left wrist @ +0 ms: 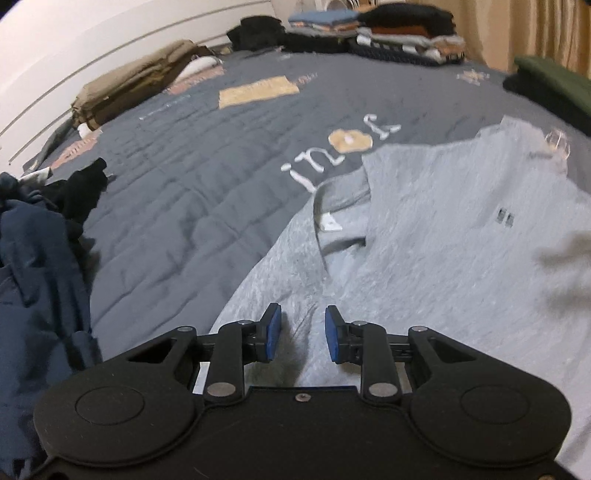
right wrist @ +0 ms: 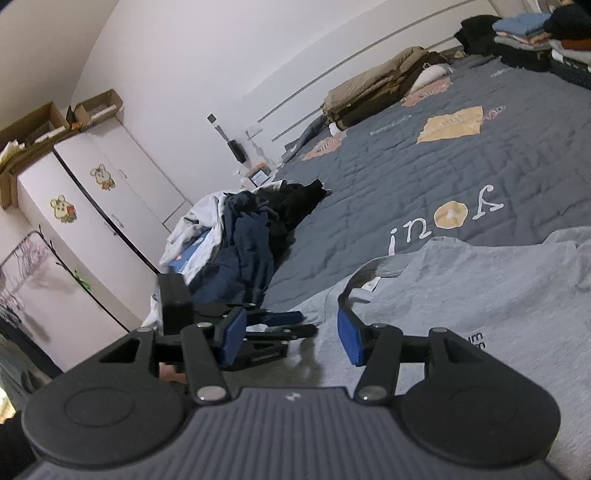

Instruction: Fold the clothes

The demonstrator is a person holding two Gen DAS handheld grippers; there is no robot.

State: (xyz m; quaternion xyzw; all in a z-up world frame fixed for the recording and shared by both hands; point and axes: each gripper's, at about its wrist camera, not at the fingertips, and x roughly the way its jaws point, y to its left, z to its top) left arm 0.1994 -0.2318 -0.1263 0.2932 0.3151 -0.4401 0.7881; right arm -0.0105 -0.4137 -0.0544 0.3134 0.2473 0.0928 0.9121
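grey t-shirt point(left wrist: 443, 229) lies spread flat on the bed's dark quilt point(left wrist: 192, 177), filling the lower right of the left wrist frame. its collar point(left wrist: 332, 218), with a small white label inside, sits toward the frame's centre and opens to the upper left, so the shirt's long axis runs from there down toward the lower right edge. a fold of the same grey cloth partly covers the collar from the right.

left gripper point(left wrist: 303, 334) hovers over the shoulder area at the bottom centre, its blue-padded fingers point(left wrist: 273, 332) a narrow gap apart with only bare cloth seen between them, nothing pinched. right gripper point(right wrist: 291, 338) sits low over the shirt too, fingers clearly wider apart and empty; the left tool shows just beyond its left finger.

a heap of dark unfolded clothes point(right wrist: 251, 236) lies at the quilt's left edge, and folded stacks point(left wrist: 388, 33) line the far side.
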